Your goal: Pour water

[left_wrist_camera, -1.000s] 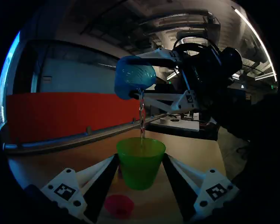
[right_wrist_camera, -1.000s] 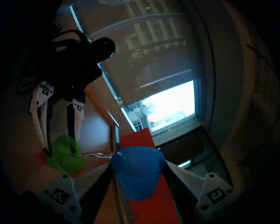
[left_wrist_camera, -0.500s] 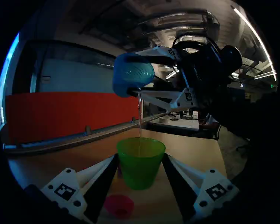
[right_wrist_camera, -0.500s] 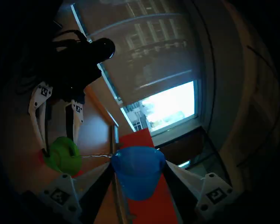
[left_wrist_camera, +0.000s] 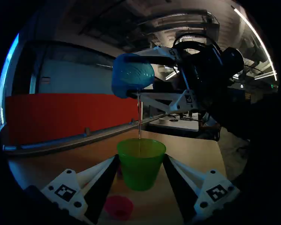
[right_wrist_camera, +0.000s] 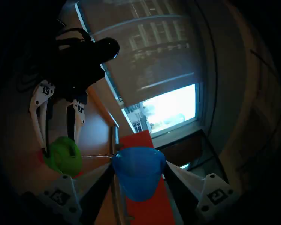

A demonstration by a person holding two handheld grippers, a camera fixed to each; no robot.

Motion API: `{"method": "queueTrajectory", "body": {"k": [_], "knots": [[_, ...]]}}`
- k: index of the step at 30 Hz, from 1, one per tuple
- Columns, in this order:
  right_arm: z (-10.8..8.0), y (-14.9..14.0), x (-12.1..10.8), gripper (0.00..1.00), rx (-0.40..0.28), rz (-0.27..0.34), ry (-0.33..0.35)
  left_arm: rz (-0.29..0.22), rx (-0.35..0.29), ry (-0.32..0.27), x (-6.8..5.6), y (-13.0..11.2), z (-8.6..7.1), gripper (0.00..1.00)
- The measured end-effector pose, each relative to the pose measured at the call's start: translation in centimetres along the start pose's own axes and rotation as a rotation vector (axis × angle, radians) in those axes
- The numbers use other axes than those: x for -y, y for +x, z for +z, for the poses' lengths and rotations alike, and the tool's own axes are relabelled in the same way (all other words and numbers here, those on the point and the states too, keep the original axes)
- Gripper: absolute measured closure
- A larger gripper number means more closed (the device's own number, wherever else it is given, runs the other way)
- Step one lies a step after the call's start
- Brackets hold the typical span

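Note:
In the left gripper view a green cup (left_wrist_camera: 141,163) stands upright between my left gripper's (left_wrist_camera: 140,170) fingers, which press on both its sides. Above it the right gripper (left_wrist_camera: 140,80) holds a blue cup (left_wrist_camera: 132,78) tipped on its side, and a thin stream of water (left_wrist_camera: 139,122) falls from its rim into the green cup. In the right gripper view the blue cup (right_wrist_camera: 139,171) sits clamped in my right gripper (right_wrist_camera: 139,176). The green cup (right_wrist_camera: 62,155) shows there at the left, held by the left gripper (right_wrist_camera: 60,140), with the thin water thread (right_wrist_camera: 96,156) running to it.
A wooden table (left_wrist_camera: 185,150) lies under the cups. A small pink cup (left_wrist_camera: 118,207) sits on it close below the green cup. A red partition (left_wrist_camera: 65,114) with a metal rail runs along the table's far edge. A bright window (right_wrist_camera: 166,107) shows in the right gripper view.
The water stream has thinned from a thick flow to a fine thread. The blue cup has risen slightly and tipped a little further. The green cup has stayed in place.

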State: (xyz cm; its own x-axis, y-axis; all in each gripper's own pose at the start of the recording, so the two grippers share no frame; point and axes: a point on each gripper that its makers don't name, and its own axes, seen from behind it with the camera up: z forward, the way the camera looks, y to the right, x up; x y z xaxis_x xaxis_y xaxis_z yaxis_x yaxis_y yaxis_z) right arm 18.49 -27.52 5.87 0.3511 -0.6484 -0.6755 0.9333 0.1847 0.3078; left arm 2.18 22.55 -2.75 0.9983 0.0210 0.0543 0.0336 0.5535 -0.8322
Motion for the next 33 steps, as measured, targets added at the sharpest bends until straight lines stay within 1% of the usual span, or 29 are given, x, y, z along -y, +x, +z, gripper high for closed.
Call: {"method": "queueTrajectory", "body": {"k": [21, 33], "knots": [[-0.32, 0.2, -0.46, 0.1, -0.001, -0.063, -0.012, 0.001, -0.002, -0.005, -0.24, 0.02, 0.31, 0.17], [-0.24, 0.48, -0.86, 0.1, -0.001, -0.11, -0.022, 0.002, -0.008, -0.004, -0.34, 0.17, 0.28, 0.16]]}}
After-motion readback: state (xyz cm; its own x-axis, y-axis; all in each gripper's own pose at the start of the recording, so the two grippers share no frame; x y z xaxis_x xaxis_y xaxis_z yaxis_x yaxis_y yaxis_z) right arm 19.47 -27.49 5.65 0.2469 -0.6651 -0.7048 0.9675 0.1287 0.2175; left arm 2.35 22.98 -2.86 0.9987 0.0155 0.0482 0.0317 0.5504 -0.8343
